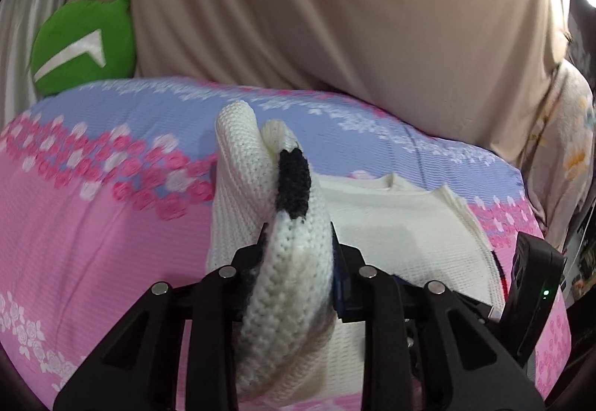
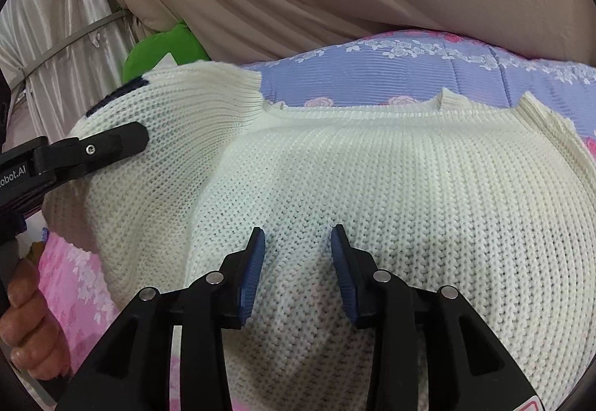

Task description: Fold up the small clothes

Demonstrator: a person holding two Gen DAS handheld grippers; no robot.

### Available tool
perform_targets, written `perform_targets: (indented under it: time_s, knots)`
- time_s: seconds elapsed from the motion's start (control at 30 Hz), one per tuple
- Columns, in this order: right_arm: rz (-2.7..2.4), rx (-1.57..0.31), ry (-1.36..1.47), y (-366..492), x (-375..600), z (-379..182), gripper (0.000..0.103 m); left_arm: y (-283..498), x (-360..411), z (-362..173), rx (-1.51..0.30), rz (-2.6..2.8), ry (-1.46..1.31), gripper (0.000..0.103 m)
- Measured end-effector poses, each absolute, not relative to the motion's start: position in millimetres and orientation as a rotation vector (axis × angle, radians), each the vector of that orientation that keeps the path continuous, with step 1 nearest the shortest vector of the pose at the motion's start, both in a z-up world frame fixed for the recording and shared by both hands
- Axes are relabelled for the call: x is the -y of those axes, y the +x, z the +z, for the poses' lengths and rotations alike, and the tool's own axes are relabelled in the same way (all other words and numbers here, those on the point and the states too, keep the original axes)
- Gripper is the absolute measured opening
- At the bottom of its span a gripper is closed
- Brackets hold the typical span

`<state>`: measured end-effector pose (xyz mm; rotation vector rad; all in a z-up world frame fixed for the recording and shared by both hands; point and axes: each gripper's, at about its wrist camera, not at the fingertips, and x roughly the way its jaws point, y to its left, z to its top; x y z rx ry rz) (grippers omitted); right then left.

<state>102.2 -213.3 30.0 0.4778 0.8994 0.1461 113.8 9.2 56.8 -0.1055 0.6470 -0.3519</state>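
Note:
A small cream knit sweater point(image 2: 409, 195) lies on the bed, neck away from me. My left gripper point(image 1: 298, 243) is shut on its left sleeve point(image 1: 283, 262), cream knit with a dark navy patch point(image 1: 294, 184), and holds it lifted above the body point(image 1: 391, 217). In the right wrist view the left gripper point(image 2: 138, 139) shows at the left, pinching the raised sleeve point(image 2: 167, 120). My right gripper point(image 2: 298, 239) is open, its blue pads point(image 2: 253, 269) resting on the sweater's body, nothing between them.
The bed cover point(image 1: 93, 217) is pink and lilac with rose print. A beige curtain point(image 1: 335, 9) hangs behind the bed. A green cushion point(image 1: 82, 46) sits at the back left. The right gripper's body point(image 1: 532, 292) stands at the right edge.

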Motion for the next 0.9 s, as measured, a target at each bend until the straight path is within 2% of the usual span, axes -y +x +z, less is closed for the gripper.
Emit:
perform_targets:
  time_s: [0.03, 0.1, 0.2, 0.37, 0.47, 0.63, 0.7, 0.87, 0.9]
  knots:
    - [0.132, -0.896, 0.512, 95.9, 221.4, 34.5, 0.048, 111.9, 1.4, 58.9, -0.643, -0.366, -0.091, 0.026]
    - [0.063, -0.866, 0.551, 76.2, 243.4, 47.6, 0.054, 109.8, 23.0, 61.7, -0.645, -0.4, -0.067, 0.026]
    - [-0.045, -0.811, 0.567, 34.4, 275.5, 58.9, 0.059, 108.5, 59.6, 56.9, -0.669, -0.447, -0.022, 0.026]
    - [-0.189, -0.798, 0.635, -35.6, 321.1, 50.0, 0.061, 115.6, 122.9, 16.6, -0.763, -0.472, 0.101, 0.026]
    - [-0.25, -0.805, 0.639, -62.5, 335.0, 46.3, 0.061, 103.3, 146.5, 4.3, -0.706, -0.407, 0.217, 0.029]
    - [-0.258, -0.789, 0.657, -74.8, 342.8, 50.7, 0.061, 94.9, 135.8, 32.1, -0.713, -0.46, 0.107, 0.036]
    - [-0.243, -0.777, 0.648, -77.2, 339.4, 56.2, 0.061, 84.0, 118.5, 55.1, -0.685, -0.516, 0.032, 0.035]
    - [-0.196, -0.752, 0.601, -72.2, 328.4, 71.6, 0.067, 38.5, 63.7, 101.2, -0.56, -0.532, -0.052, 0.069]
    - [-0.18, -0.747, 0.598, -69.6, 325.4, 74.5, 0.067, 31.9, 50.8, 104.0, -0.547, -0.52, -0.064, 0.071]
